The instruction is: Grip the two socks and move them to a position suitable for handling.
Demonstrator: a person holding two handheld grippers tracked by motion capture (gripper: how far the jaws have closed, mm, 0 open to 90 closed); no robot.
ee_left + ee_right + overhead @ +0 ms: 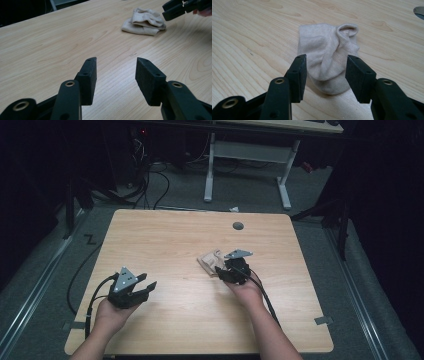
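Note:
A beige sock lies bunched on the wooden table, right of centre. In the right gripper view the sock lies flat with its cuff curled up at the far end. My right gripper is open, its jaws standing on either side of the sock's near end without pressing it. In the high view that right gripper sits at the sock's near right edge. My left gripper is open over bare wood at the left front, far from the sock, with nothing between its jaws.
A round cable hole sits near the table's far edge. Behind the table stand a white desk frame and loose cables on the floor. Bare wood stretches between the two grippers and across the far left.

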